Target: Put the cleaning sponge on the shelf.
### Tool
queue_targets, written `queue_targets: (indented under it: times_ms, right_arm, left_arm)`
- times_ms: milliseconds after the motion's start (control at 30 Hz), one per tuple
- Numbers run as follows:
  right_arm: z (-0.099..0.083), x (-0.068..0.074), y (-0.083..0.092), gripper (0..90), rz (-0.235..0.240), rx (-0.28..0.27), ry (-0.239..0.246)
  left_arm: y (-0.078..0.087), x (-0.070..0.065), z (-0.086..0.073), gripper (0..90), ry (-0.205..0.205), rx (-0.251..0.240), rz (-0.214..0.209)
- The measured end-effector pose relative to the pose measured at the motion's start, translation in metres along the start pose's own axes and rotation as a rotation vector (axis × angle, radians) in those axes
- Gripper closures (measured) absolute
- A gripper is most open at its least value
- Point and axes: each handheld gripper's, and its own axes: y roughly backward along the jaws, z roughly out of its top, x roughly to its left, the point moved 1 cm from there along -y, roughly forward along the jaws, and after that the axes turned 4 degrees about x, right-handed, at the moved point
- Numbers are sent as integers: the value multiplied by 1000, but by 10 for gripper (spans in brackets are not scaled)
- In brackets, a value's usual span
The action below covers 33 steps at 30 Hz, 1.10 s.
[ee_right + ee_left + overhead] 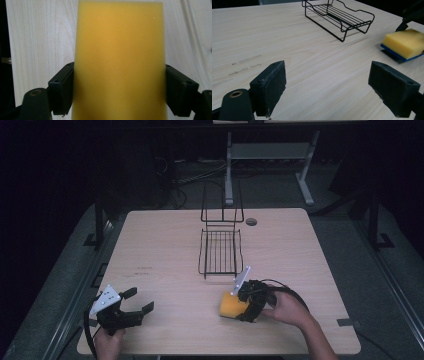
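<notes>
A yellow sponge (230, 306) with a blue underside lies near the table's front edge, right of centre. My right gripper (240, 307) is shut on the sponge (120, 50), one black jaw pressed against each long side. From the left gripper view the sponge (405, 42) sits low over the wood, a shadow under it. My left gripper (141, 300) is at the front left corner, open, with nothing between its jaws (327, 85). A black wire rack (220, 252) stands at the table's centre, and its raised back faces away from me.
The wire rack (339, 16) is ahead of my left gripper, past bare wood. The light wooden table (165, 235) has a round cable hole (251, 221) at the back and faint marks (142, 270) on the left. A grey metal stand (265, 155) is on the floor beyond.
</notes>
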Motion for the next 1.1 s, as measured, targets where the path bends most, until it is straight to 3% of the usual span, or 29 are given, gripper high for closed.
queue_targets:
  times_ms: [1100]
  right_arm:
    - [43,-26,22,217,10,6,63]
  left_arm:
    - [2,4,0,140,13,-11,6]
